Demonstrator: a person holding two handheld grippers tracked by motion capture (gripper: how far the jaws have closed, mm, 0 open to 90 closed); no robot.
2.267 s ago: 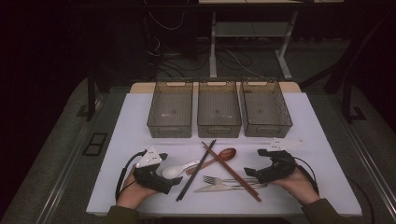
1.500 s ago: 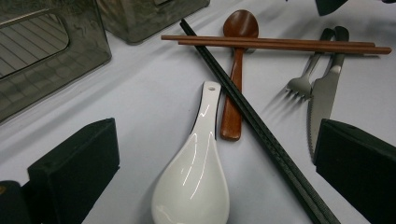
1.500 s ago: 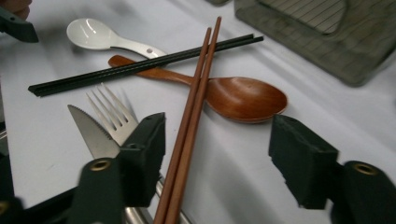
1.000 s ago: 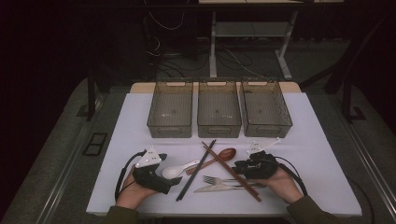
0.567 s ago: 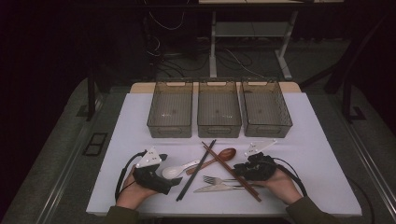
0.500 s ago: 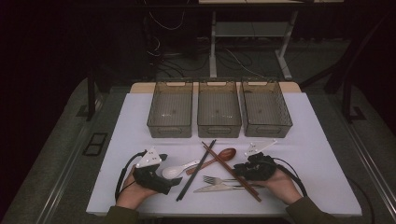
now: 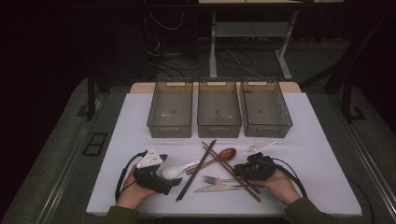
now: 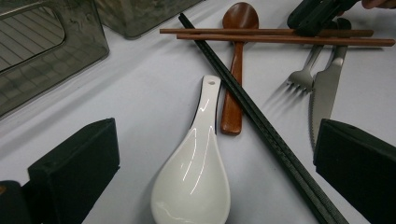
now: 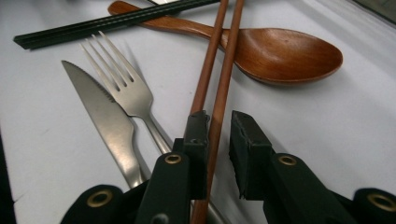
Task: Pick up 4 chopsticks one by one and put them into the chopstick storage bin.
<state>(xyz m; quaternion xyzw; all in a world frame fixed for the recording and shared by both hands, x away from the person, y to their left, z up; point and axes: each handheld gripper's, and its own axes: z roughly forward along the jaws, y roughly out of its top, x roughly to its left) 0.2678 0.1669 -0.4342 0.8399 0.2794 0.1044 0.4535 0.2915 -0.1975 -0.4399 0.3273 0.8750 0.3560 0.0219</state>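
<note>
Cutlery lies crossed at the table's front. My left gripper (image 7: 175,179) (image 8: 217,154) rests open, its jaws wide on either side of a white ceramic spoon (image 7: 177,169) (image 8: 194,172). Black chopsticks (image 7: 196,170) (image 8: 261,121) run diagonally over a wooden spoon (image 7: 222,155) (image 8: 236,60) (image 9: 285,53). My right gripper (image 7: 239,168) (image 9: 219,126) is low on the table, open by a narrow gap. One of the brown chopsticks (image 7: 225,165) (image 9: 229,46) runs between its jaws and the other beside the left jaw. A fork (image 7: 215,179) (image 9: 126,88) and knife (image 7: 212,188) (image 9: 102,121) lie alongside.
Three see-through bins (image 7: 170,112) (image 7: 218,112) (image 7: 265,112) stand in a row at the back of the white table (image 7: 317,154). The left gripper view catches a bin's corner (image 8: 46,51) and the right gripper (image 8: 317,14) on the brown chopsticks (image 8: 233,35).
My right gripper has slid left from the table's right side onto the brown chopsticks and stayed there. The left gripper and the cutlery have not moved.
</note>
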